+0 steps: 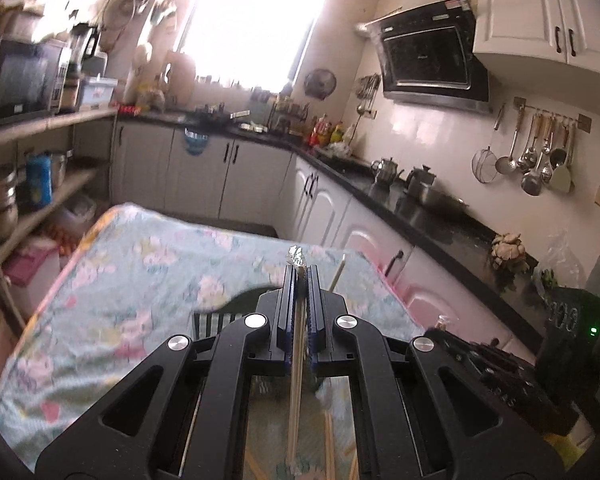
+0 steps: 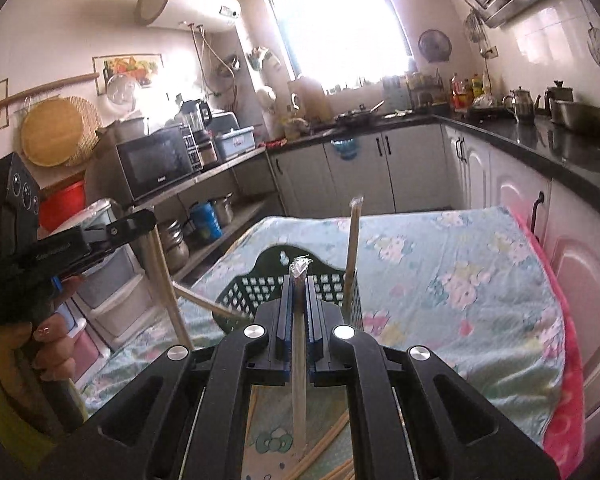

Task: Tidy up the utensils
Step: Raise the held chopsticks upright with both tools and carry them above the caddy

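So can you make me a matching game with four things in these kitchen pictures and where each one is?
Things:
1. wrapped chopsticks
2. green basket
3. microwave
4. ladles

Places:
A. hanging on the wall rail
B. on the flowery tablecloth
C. on the shelf at the side
D. pinched in the right hand-held gripper

Pairs: 1-D, 2-B, 3-C, 4-A
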### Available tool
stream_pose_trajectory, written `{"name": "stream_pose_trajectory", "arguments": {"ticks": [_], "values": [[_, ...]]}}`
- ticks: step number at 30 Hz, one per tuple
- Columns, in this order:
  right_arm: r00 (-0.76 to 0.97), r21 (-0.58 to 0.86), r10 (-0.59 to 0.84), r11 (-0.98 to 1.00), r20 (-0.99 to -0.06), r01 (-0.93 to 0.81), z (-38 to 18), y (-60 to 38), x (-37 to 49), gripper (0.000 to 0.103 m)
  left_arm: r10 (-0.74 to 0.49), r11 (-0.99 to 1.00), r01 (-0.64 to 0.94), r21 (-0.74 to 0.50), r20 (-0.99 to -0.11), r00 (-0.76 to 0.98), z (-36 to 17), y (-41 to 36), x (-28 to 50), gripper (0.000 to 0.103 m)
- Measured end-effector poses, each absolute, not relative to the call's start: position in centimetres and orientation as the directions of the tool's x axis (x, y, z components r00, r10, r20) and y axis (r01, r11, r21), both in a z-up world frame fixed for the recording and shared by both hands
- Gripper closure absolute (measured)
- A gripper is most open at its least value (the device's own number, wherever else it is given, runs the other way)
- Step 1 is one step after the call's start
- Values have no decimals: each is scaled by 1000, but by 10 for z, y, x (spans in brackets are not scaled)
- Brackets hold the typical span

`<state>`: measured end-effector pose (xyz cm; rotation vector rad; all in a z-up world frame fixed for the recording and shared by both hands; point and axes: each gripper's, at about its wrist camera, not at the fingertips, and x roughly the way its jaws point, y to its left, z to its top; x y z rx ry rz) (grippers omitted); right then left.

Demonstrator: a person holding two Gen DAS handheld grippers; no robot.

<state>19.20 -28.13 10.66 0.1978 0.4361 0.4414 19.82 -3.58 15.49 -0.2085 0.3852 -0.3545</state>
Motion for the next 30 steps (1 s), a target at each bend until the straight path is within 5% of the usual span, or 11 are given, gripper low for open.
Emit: {"name": "stream_pose_trajectory", "arguments": {"ticks": [17,30], "values": [[873,247,432,893,-226,-378,159,-289,214,97,-250,964,228,-133,-183,951,194,-82,236,102],[910,202,397,907,-119,-370,181,-291,248,97,-198,978,182,-104,-173,965,157,-87,264,102]]}}
